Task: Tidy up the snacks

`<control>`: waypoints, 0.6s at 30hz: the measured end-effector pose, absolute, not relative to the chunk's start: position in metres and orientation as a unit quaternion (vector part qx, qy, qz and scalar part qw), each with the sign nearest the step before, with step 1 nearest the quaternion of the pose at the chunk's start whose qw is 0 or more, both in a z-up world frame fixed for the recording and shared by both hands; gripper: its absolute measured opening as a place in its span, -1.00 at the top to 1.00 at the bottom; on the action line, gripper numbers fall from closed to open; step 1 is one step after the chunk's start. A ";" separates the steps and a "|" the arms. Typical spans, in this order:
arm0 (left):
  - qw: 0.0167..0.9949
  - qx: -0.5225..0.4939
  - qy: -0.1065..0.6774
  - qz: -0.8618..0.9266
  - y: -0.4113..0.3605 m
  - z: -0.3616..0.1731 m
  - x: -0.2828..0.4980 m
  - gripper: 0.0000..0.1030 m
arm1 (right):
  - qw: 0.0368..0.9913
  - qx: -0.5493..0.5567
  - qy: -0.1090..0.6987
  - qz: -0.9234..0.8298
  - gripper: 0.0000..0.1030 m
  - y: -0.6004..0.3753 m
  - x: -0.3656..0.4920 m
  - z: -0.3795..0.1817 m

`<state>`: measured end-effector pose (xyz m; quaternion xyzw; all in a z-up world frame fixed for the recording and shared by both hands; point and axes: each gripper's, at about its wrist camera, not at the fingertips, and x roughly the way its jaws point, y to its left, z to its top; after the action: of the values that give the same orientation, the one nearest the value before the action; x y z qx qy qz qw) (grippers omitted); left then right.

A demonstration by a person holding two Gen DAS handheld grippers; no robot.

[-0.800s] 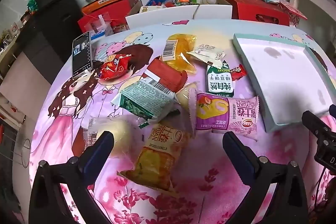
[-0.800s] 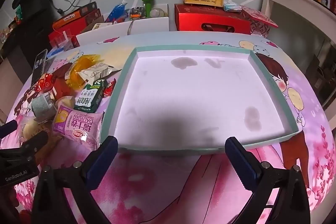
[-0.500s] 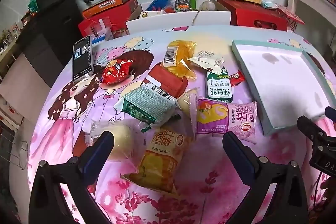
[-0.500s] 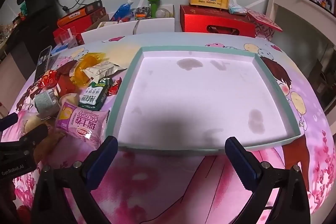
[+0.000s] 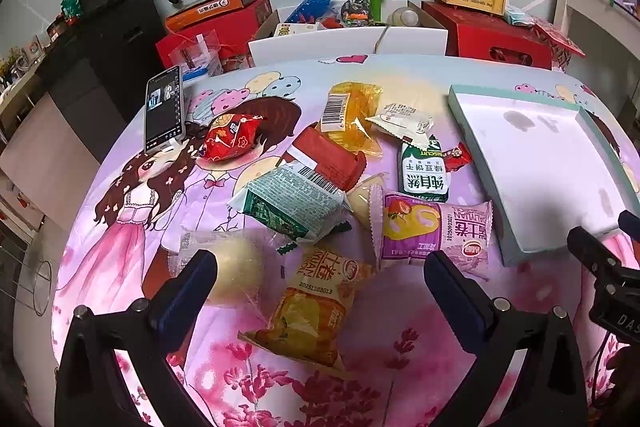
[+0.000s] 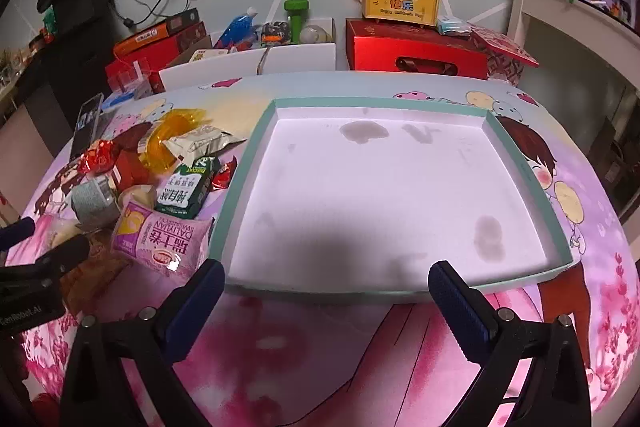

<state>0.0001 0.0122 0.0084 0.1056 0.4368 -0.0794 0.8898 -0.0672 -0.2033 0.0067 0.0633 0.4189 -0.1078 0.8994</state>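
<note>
Left wrist view, left to right: black smartphone point(image 5: 164, 109) upper left; left gripper point(image 5: 320, 277) fully spread, empty, above yellow snack packet point(image 5: 312, 307); pile of wrapped snacks point(image 5: 340, 171) centre; shallow teal-rimmed white tray point(image 5: 476, 155) right.

Right wrist view: pink snack packet point(image 6: 160, 239) left, beside tray; right gripper point(image 6: 326, 289) fully spread, empty, at tray's near rim.

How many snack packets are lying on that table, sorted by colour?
Red packets: 3
Green packets: 2
Yellow or orange packets: 2
Clear packets with a pale bun inside: 2
Pink packets: 1
White packets: 1
Total: 11, all outside the tray.
</note>
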 end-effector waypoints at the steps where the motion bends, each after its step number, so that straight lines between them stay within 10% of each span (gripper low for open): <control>1: 0.889 0.105 0.438 -0.080 0.012 0.009 0.000 -1.00 | 0.899 0.061 0.420 -0.108 -1.00 -0.203 -0.067 0.007; 18: 0.886 0.101 0.445 -0.082 0.010 0.008 0.000 -1.00 | 0.895 0.061 0.428 -0.108 -1.00 -0.203 -0.067 0.005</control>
<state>-0.0003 0.0102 0.0082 0.1011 0.4452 -0.0820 0.8859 -0.0675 -0.2033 0.0054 0.0614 0.4276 -0.1083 0.8954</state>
